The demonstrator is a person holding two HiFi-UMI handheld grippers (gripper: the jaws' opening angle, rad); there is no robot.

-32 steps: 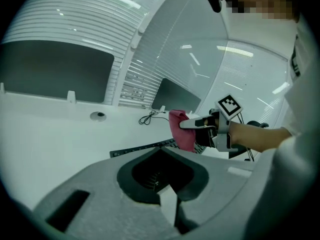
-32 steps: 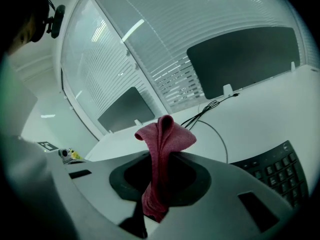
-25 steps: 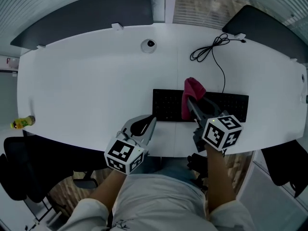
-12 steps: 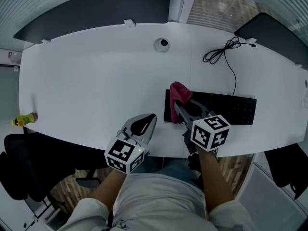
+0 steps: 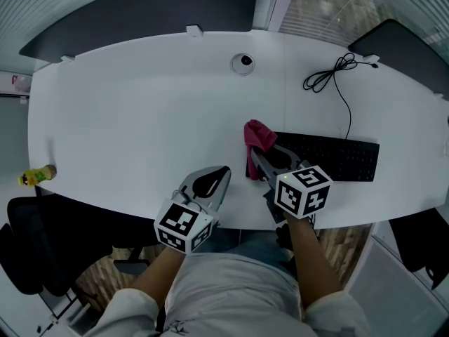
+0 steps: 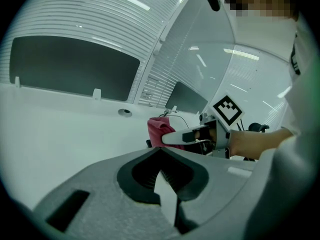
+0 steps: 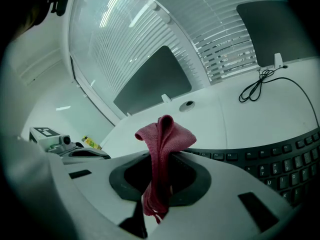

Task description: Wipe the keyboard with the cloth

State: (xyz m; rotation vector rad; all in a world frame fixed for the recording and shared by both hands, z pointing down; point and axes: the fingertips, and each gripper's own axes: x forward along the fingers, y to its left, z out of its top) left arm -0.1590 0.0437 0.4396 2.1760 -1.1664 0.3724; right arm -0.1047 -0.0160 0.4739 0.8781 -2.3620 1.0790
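Head view: white desk (image 5: 140, 118) seen from above, with a black keyboard (image 5: 337, 156) lying on its right half. The right gripper (image 5: 257, 154) reaches forward over the near edge of the desk to the keyboard's left end. Its jaws are pinched on a pink cloth (image 5: 257, 137), which bunches up at the tip over that end. I cannot tell whether the cloth touches the keys. The left gripper (image 5: 223, 170) rests near the desk's front edge, apart from the keyboard, with its jaws together and nothing between them. A black cable (image 5: 335, 76) lies coiled beyond the keyboard, a round port (image 5: 243, 63) sits farther back in the desk, and a small bottle (image 5: 34, 176) stands at the far left edge.

Left gripper view: the left gripper (image 6: 167, 196) has its jaws closed and empty. Past them, across the bare desk (image 6: 60, 129), the right gripper (image 6: 169, 139) shows from the side with the cloth (image 6: 159, 129) at its tip.

Right gripper view: the right gripper (image 7: 157, 184) clamps the cloth (image 7: 162, 149). One fold of it stands up above the jaws and the rest hangs down between them. The keyboard (image 7: 280, 159) stretches away to the right just beyond the jaws. The cable (image 7: 260, 86) and port (image 7: 187, 104) lie behind it, and the bottle (image 7: 90, 143) shows far off to the left.
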